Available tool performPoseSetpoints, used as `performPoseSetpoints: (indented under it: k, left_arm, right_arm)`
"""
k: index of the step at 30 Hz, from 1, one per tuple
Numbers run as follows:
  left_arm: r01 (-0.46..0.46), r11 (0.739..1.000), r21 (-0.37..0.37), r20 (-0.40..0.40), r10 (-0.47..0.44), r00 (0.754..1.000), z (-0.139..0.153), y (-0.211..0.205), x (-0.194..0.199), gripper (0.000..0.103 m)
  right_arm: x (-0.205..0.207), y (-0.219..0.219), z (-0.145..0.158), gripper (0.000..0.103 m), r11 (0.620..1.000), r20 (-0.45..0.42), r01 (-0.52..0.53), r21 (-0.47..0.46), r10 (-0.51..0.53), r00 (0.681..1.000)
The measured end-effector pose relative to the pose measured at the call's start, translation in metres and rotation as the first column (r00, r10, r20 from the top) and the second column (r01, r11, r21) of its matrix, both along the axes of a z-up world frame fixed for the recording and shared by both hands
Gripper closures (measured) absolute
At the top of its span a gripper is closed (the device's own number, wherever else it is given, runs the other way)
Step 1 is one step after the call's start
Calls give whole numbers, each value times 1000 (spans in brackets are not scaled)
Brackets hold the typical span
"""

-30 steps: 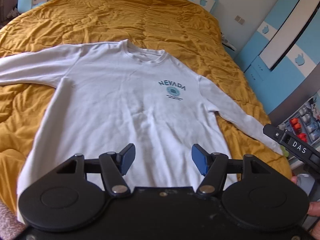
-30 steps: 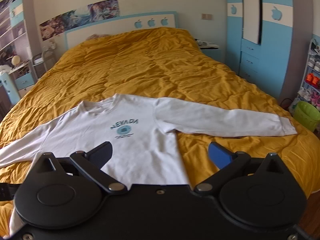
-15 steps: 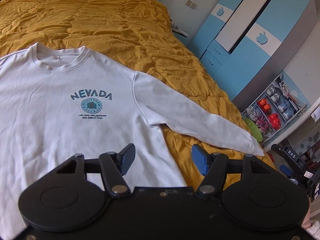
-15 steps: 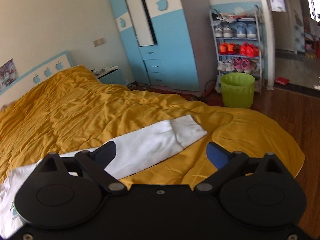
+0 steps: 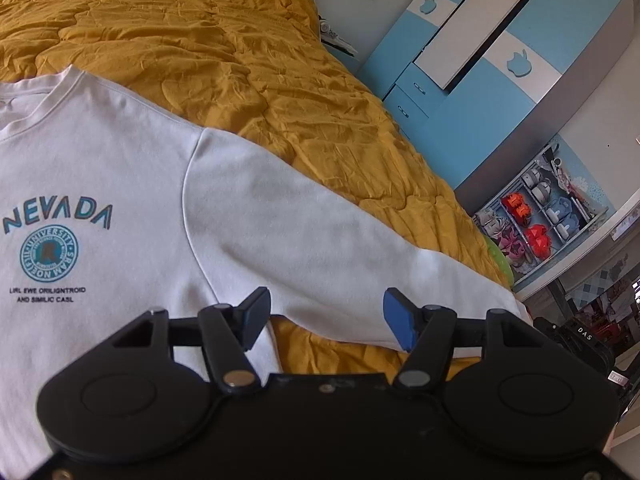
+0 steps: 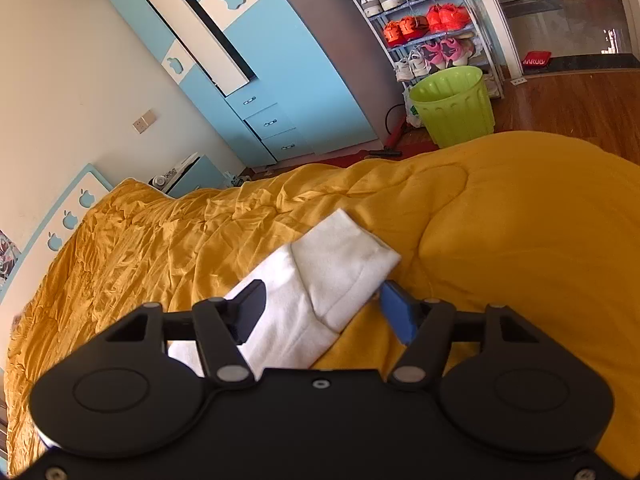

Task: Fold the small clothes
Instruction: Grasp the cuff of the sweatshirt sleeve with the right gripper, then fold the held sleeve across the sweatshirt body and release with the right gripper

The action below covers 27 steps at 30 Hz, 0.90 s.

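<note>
The white sweatshirt (image 5: 120, 184) lies flat on the yellow bed (image 5: 200, 32), not folded yet. The right tool (image 6: 320, 308) is closing around the sleeve cuff (image 6: 344, 260). The left tool (image 5: 326, 312) is open over the sleeve, holding nothing. A green bin (image 6: 452, 104) stands well apart.

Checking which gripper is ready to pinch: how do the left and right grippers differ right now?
The right gripper straddles the white sweatshirt's sleeve cuff, its jaws closing around it; the left gripper hangs open further up that sleeve, over its lower edge and the mustard-yellow quilt. Both share black bodies and blue pads.
</note>
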<state>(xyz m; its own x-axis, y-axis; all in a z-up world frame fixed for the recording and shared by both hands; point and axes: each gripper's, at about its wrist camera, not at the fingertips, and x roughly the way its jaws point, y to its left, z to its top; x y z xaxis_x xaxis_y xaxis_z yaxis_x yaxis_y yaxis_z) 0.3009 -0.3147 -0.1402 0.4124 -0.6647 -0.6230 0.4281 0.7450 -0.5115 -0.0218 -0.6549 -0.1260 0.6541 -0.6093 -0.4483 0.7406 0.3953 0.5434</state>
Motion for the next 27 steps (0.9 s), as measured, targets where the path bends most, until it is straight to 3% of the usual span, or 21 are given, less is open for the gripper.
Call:
performPoseSetpoints:
  k: [3, 4, 8, 13, 17, 20, 23, 27]
  left_arm:
    - [7, 1000, 11, -38, -7, 999, -13, -12, 5, 37]
    - [12, 1000, 18, -48, -11, 999, -17, -15, 4, 37]
    - [50, 998, 41, -72, -47, 996, -33, -22, 3, 37]
    - [70, 996, 56, -78, -65, 995, -41, -29, 4, 37]
    - [57, 998, 20, -87, -55, 995, -33, -20, 3, 37]
    - [32, 999, -3, -60, -33, 998, -17, 2, -4, 37]
    - [-1, 1000, 26, -74, 2, 997, -6, 28, -7, 37]
    - [-96, 995, 5, -67, 96, 993, 7, 94, -19, 37]
  right_arm:
    - [2, -10, -2, 64, 999, 42, 34, 31, -35, 999]
    - [3, -13, -4, 78, 998, 46, 47, 50, -49, 998]
    - [-1, -19, -9, 89, 996, 81, 52, 79, -58, 995]
    - [-3, -17, -7, 92, 998, 98, 31, 60, -36, 994]
    - [-3, -14, 8, 93, 998, 125, 22, 54, -28, 992]
    - [5, -4, 28, 94, 1000, 159, -13, 27, 9, 987]
    - [26, 18, 55, 94, 996, 180, -84, -27, 87, 980]
    - [66, 62, 89, 94, 970, 216, -220, -99, 237, 947]
